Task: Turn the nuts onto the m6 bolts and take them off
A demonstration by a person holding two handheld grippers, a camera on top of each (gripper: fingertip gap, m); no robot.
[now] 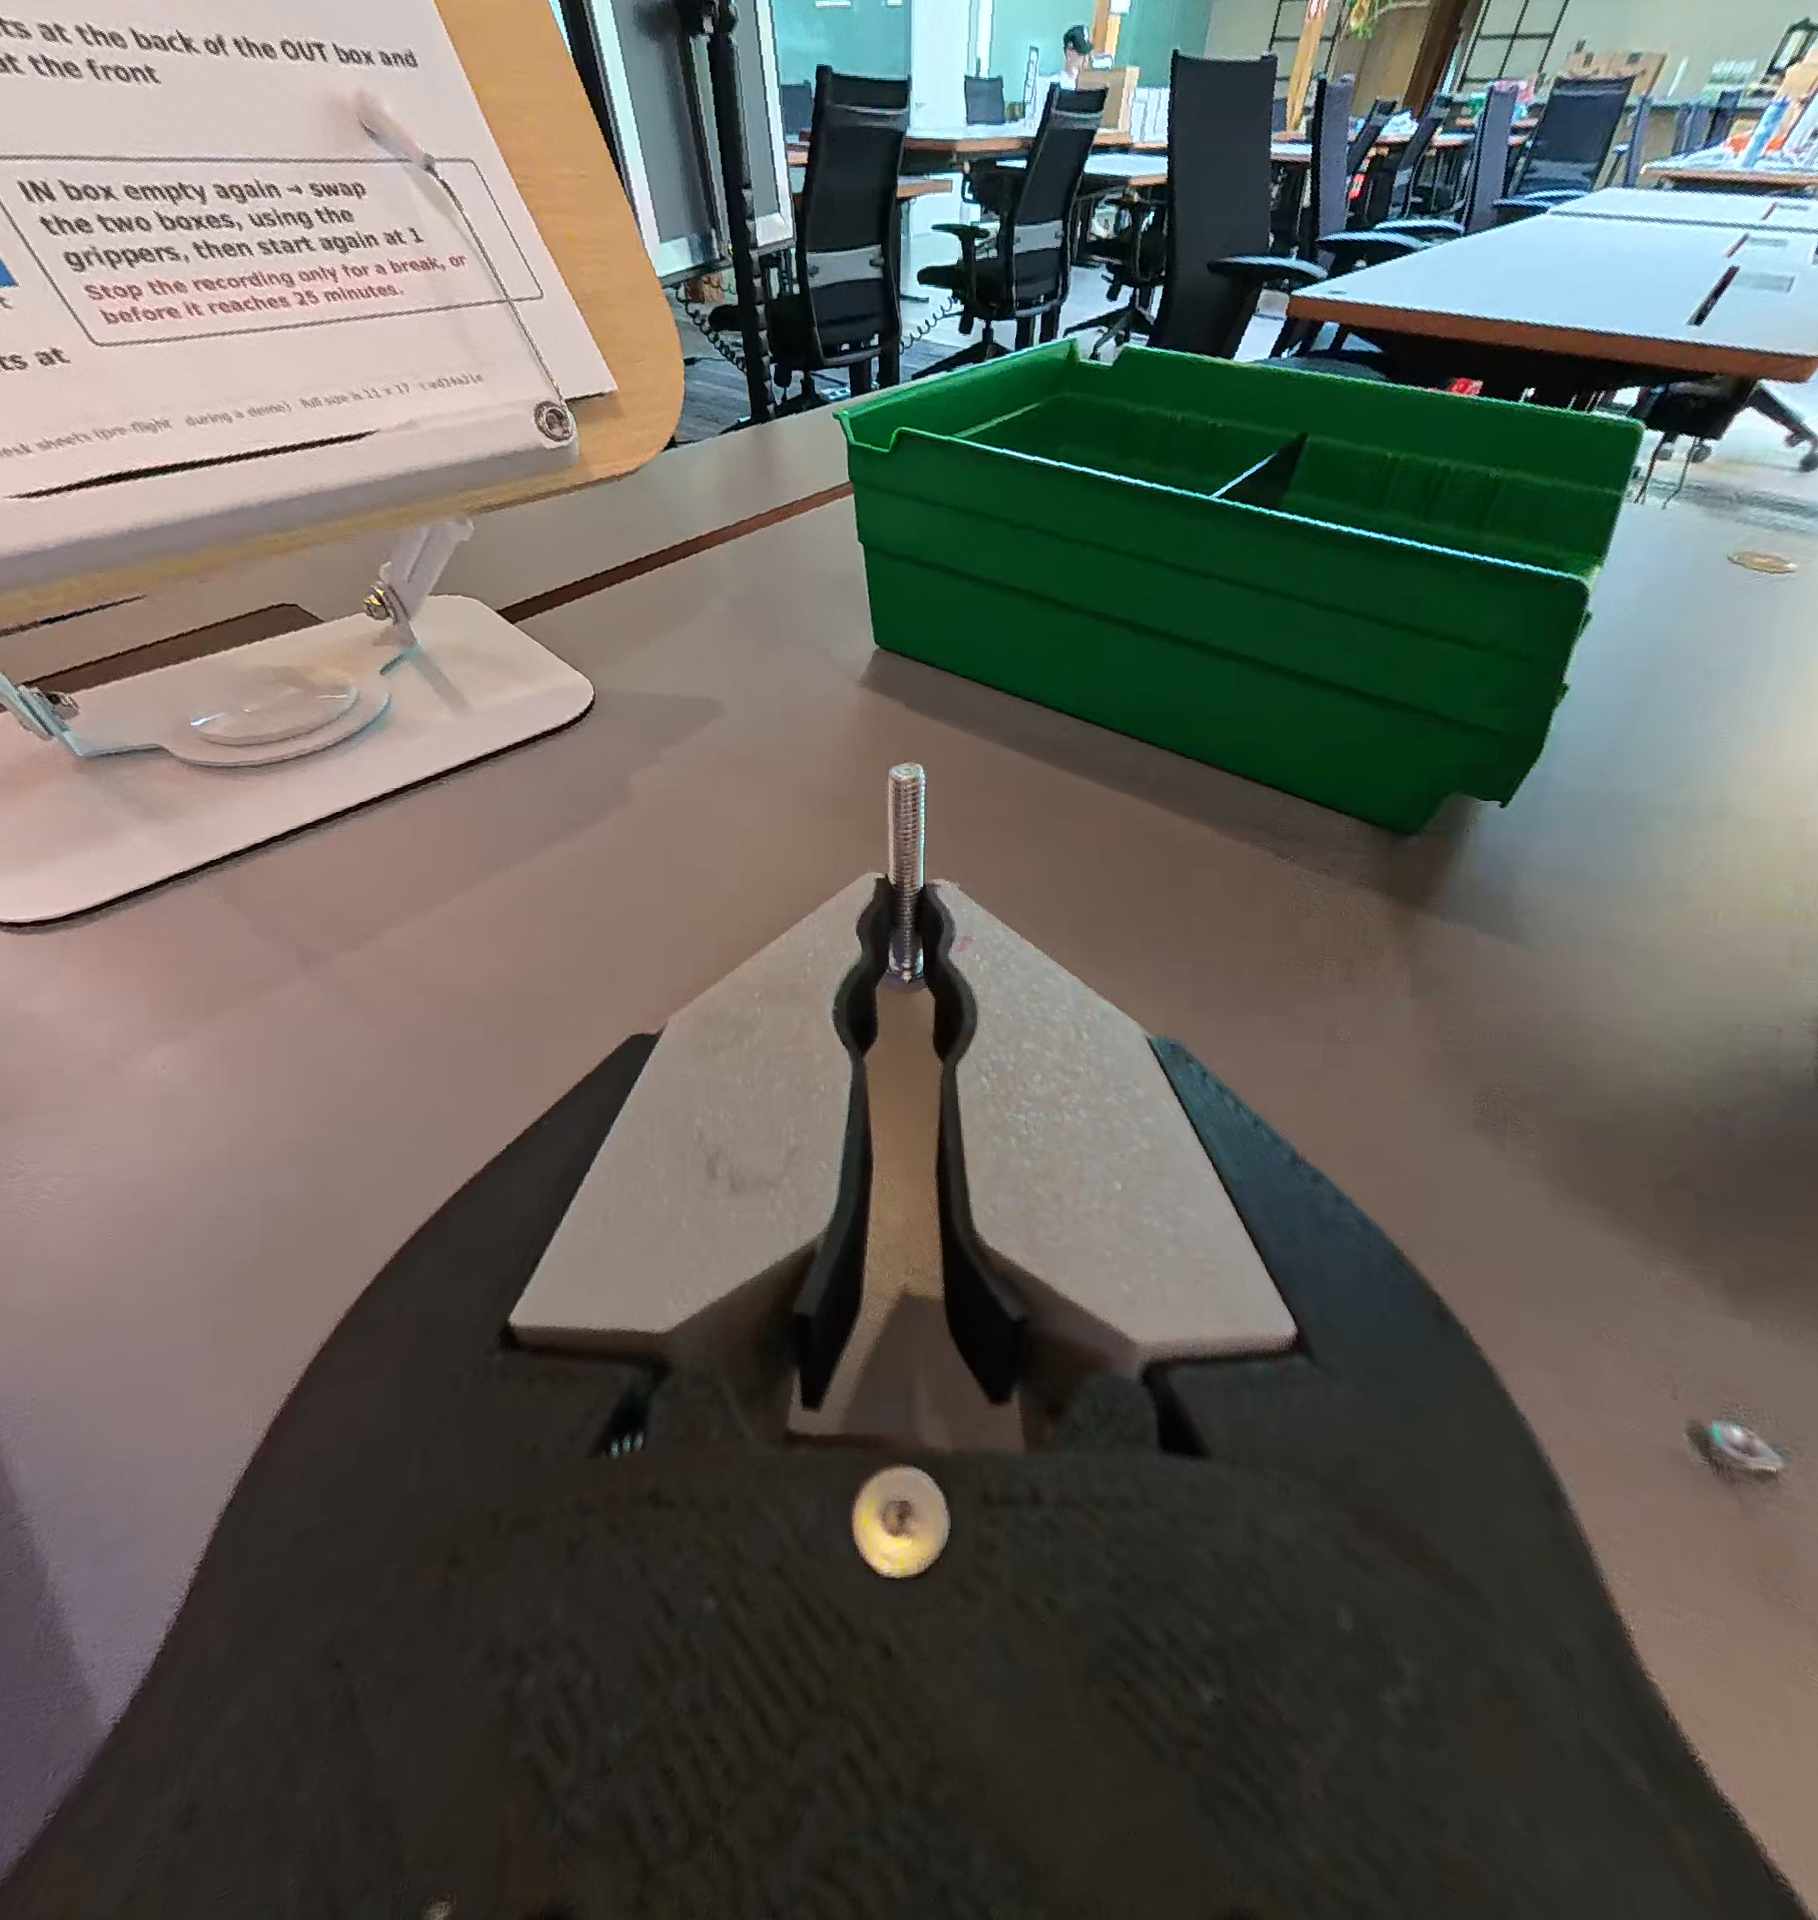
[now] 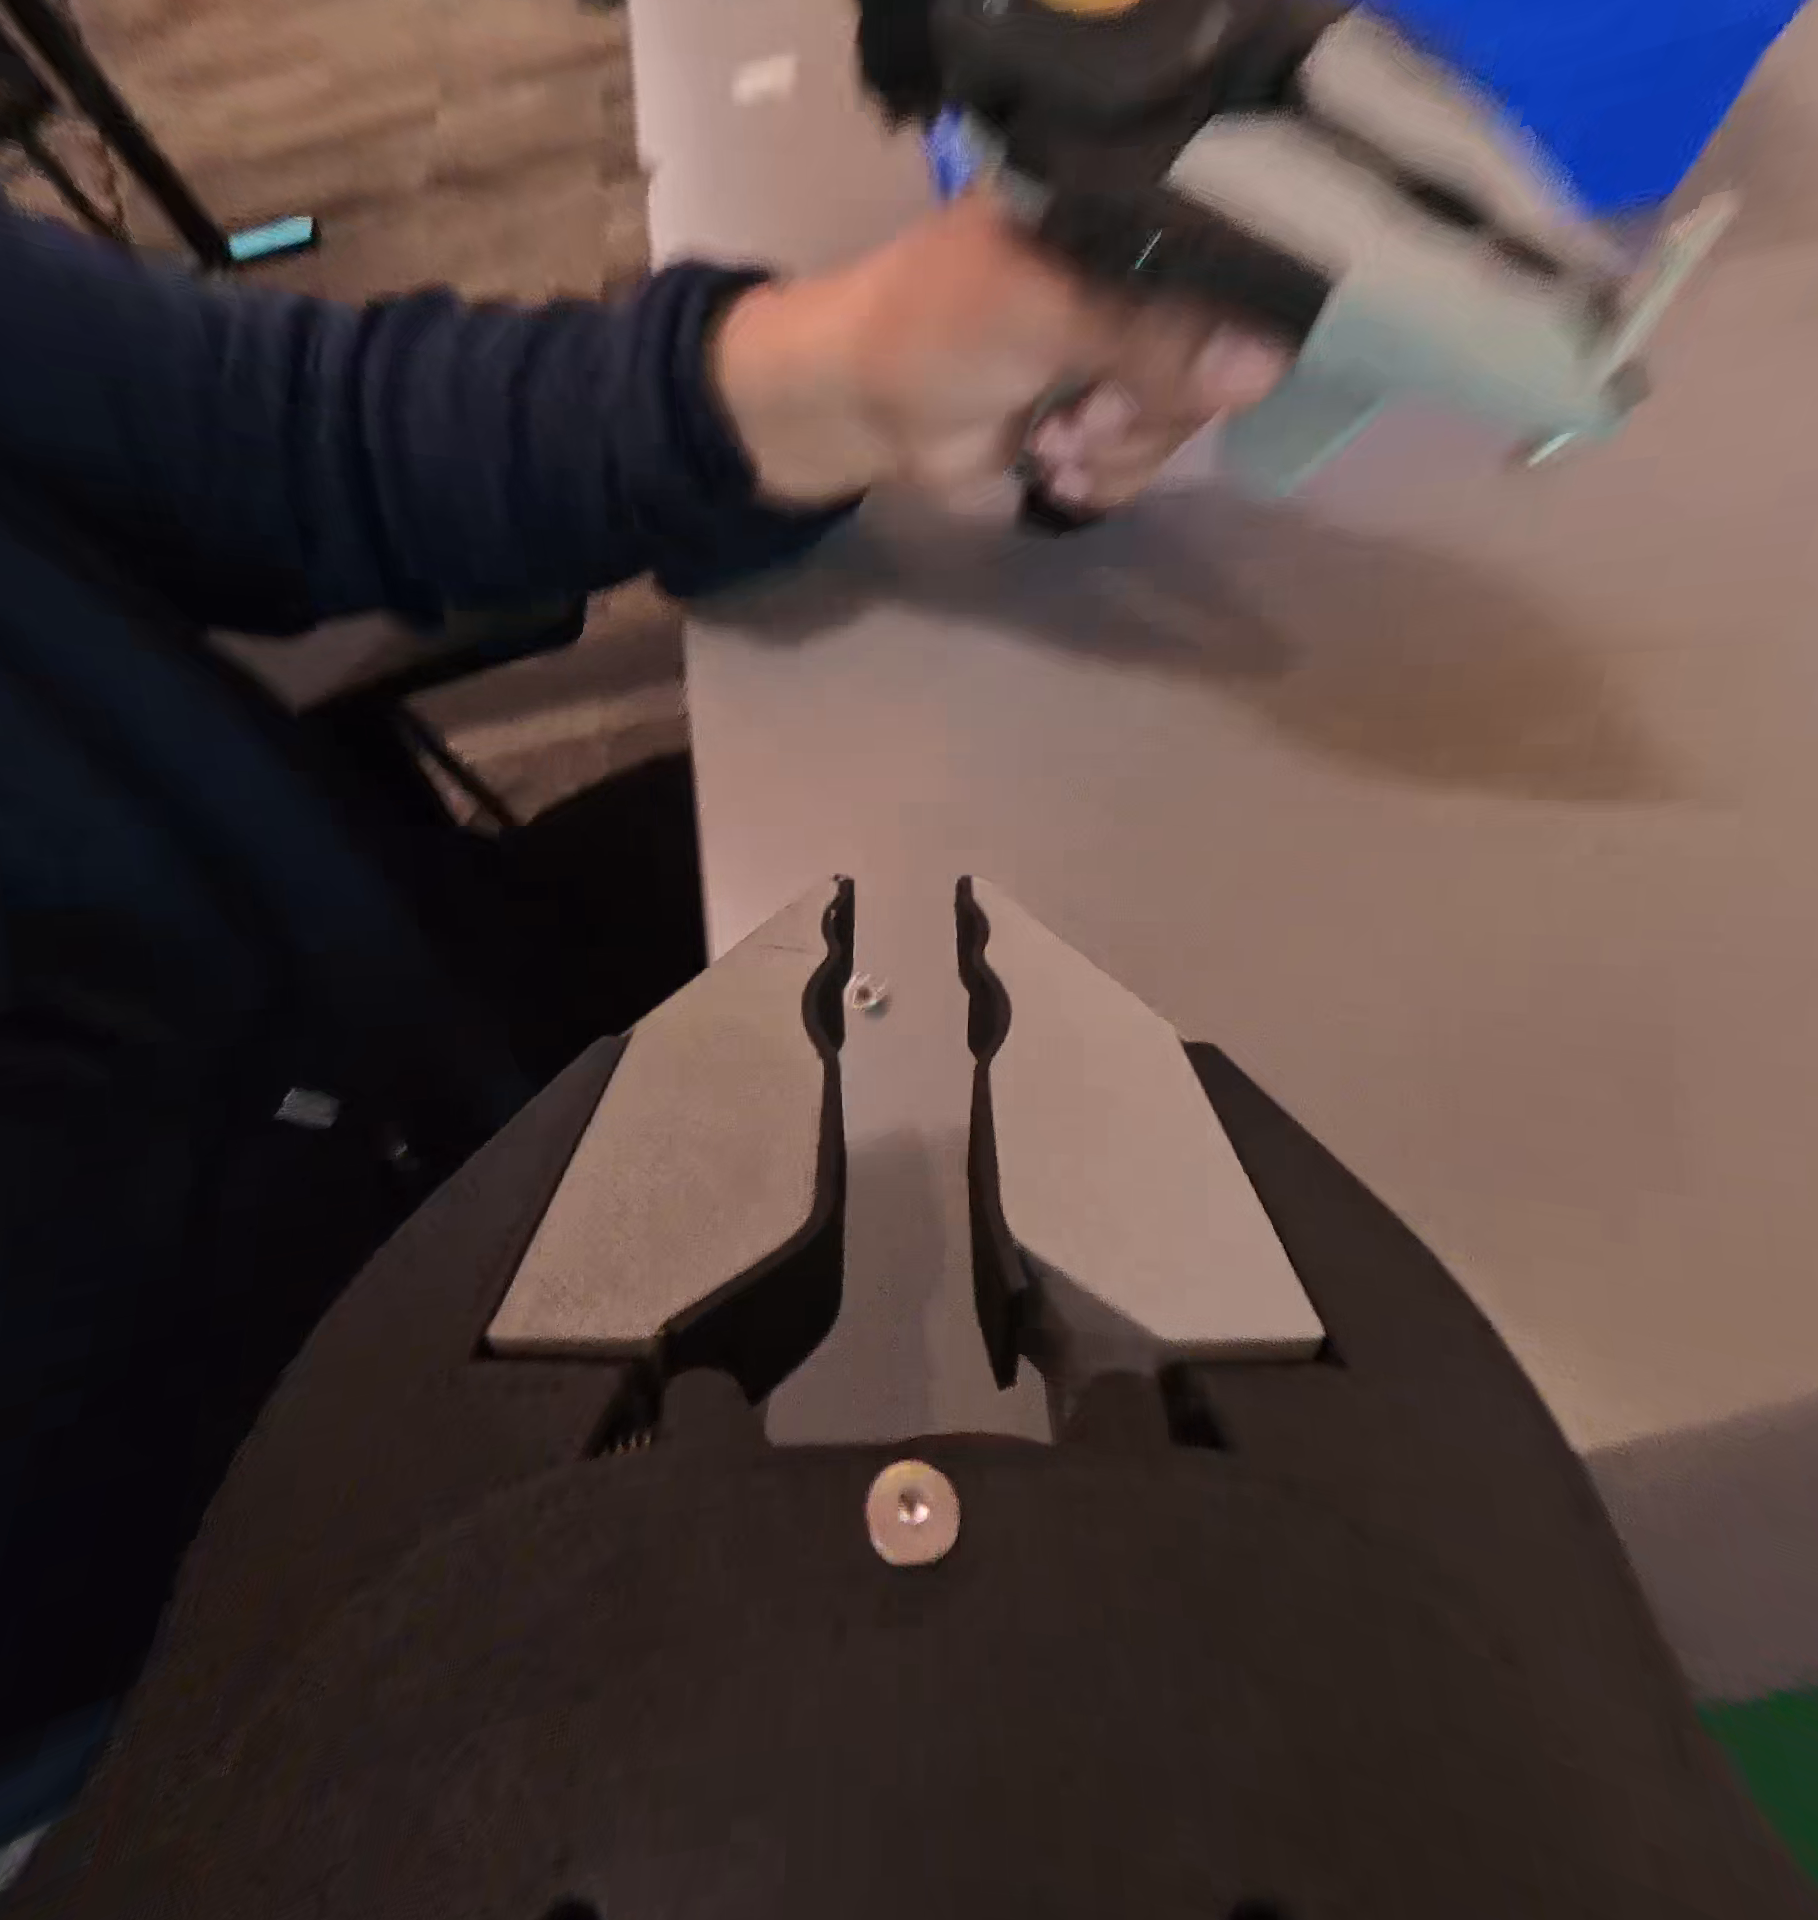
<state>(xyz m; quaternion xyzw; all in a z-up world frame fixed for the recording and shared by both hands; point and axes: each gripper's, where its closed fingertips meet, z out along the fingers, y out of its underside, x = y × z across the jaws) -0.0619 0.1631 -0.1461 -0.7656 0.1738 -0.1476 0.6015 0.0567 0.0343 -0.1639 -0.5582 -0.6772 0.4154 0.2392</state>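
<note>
My left gripper is shut on a silver bolt, which stands upright with its bare threaded end up and its head down between the tips. A silver nut lies on the table to the right of that gripper. My right gripper is open above the table, and the nut lies on the table between its fingers, close to the left one. In the blurred right wrist view, a hand holds the other gripper at the top, with the bolt in its tips.
A green divided bin stands on the grey table at the back right. A white stand with an instruction sheet is at the back left. A dark sleeve crosses the table's edge. Office chairs and desks fill the background.
</note>
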